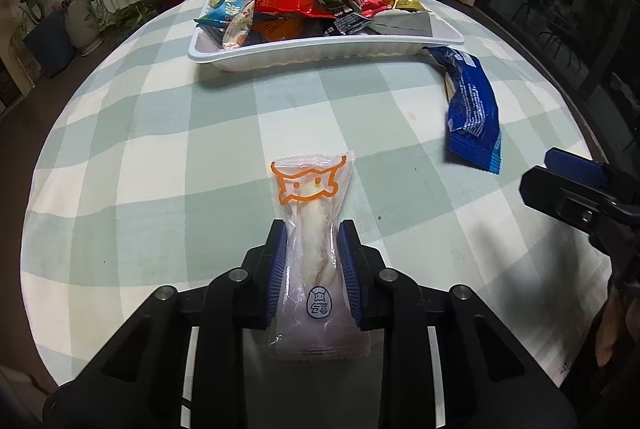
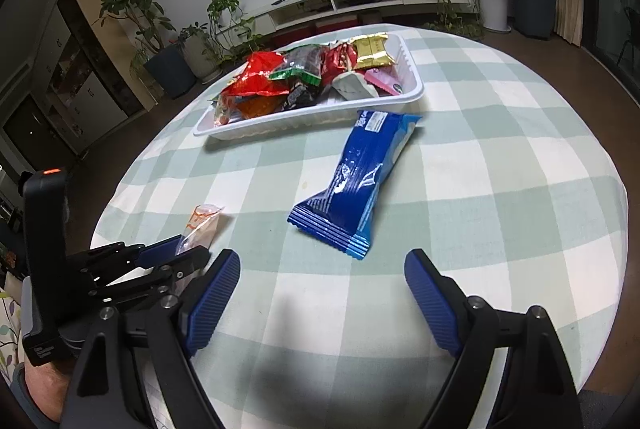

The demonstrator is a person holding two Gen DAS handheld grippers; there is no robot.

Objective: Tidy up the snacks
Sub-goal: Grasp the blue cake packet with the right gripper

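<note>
Clear pastry packet (image 1: 312,249) hides between left gripper (image 1: 313,249) pads.

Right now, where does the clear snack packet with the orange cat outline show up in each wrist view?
Left wrist: clear snack packet bottom centre, clamped in the left gripper.
Right wrist: lower left, only its orange-printed end pokes past the left gripper.
Shared landmark: blue packet by the white tray.

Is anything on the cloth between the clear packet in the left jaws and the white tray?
Nothing visible: bare checked cloth runs from the clear packet to the tray. The blue packet lies off right.
</note>
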